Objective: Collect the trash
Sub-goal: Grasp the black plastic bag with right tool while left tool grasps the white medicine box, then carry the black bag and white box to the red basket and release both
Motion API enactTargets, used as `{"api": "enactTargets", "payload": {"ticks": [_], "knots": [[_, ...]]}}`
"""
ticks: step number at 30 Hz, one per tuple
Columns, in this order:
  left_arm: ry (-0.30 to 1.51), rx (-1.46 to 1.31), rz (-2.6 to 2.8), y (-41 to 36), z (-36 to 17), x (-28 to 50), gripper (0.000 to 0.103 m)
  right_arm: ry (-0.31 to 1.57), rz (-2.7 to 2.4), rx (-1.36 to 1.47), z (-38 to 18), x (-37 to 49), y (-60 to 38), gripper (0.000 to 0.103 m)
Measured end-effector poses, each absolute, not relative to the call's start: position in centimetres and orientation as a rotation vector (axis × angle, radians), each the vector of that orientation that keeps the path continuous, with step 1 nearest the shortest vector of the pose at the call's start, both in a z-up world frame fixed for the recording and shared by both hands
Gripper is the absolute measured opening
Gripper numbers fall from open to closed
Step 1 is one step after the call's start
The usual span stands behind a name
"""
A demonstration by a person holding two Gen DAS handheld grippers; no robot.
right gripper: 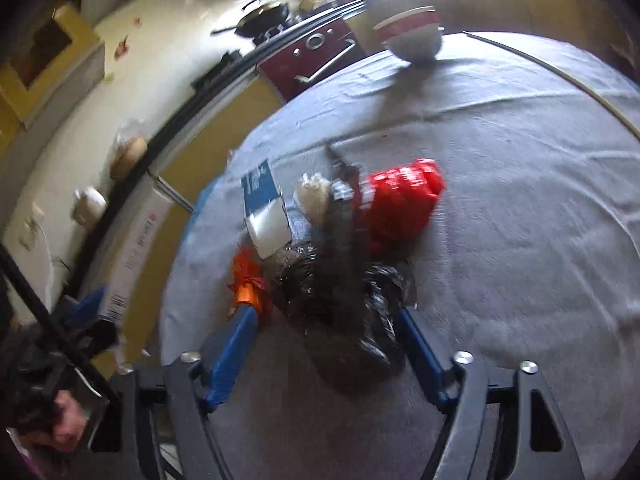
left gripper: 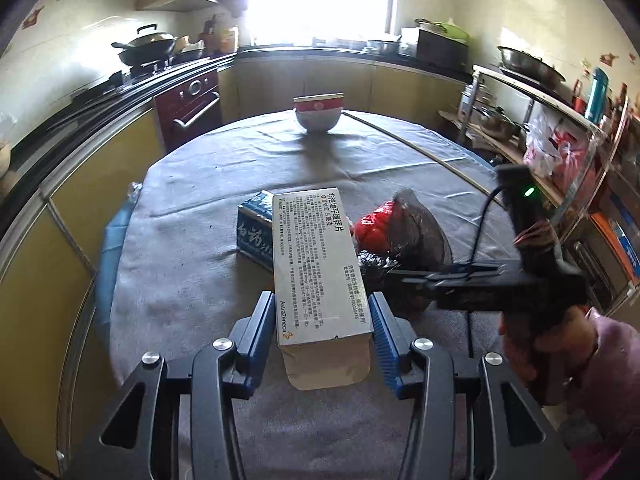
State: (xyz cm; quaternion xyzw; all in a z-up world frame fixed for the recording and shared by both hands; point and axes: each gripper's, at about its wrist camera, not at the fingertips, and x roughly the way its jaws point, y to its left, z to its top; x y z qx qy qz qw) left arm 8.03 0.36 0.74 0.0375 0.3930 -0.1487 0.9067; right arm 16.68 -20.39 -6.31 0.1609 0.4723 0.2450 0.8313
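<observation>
Left wrist view: the left gripper (left gripper: 322, 320) is gripping a white medicine box (left gripper: 318, 268), jaws clamped on its sides, flap end hanging open toward the camera. The box is hiding most of a blue box (left gripper: 254, 228) lying behind it on the grey-clothed surface (left gripper: 200, 200). A red bag (left gripper: 374, 228) and a black bag (left gripper: 374, 266) are sitting just right of it, partly blocked by the right gripper (left gripper: 394, 274), whose jaws I can't make out here. A bowl (left gripper: 319, 113) is standing at the far edge.

Right wrist view: pretty blurry. The jaws are standing apart around the black bag, not pinching it. An orange scrap (right gripper: 250, 280) is touching the left finger.
</observation>
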Motion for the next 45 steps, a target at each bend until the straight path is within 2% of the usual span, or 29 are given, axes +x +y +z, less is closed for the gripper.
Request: {"api": "enactTargets", "payload": {"ticks": [1, 2, 3, 5, 7, 26, 45], "knots": [[0.818, 0.081, -0.293, 0.3, 0.7, 8.2, 0.049, 1.011, 0.518, 0.312, -6.6, 16.9, -19.9, 0.048], [0.825, 0.086, -0.278, 0.2, 0.8, 8.2, 0.049, 1.031, 0.513, 0.28, -7.1, 17.0, -19.4, 0.041], [0.83, 0.091, -0.264, 0.1, 0.8, 8.1, 0.049, 1.027, 0.51, 0.279, -7.3, 16.9, -19.3, 0.04], [0.83, 0.108, -0.239, -0.2, 0.9, 7.8, 0.049, 1.003, 0.502, 0.266, -6.9, 16.3, -19.4, 0.032], [0.833, 0.127, -0.222, -0.7, 1.1, 7.5, 0.049, 0.98, 0.496, 0.255, -6.3, 15.3, -19.8, 0.03], [0.756, 0.3, -0.245, -8.3, 3.0, 3.6, 0.049, 0.763, 0.356, 0.402, 1.0, 3.2, -32.5, 0.028], [0.704, 0.503, -0.401, -20.2, 3.5, 0.8, 0.049, 0.711, 0.196, 0.531, 0.4, -6.7, -44.2, 0.028]]}}
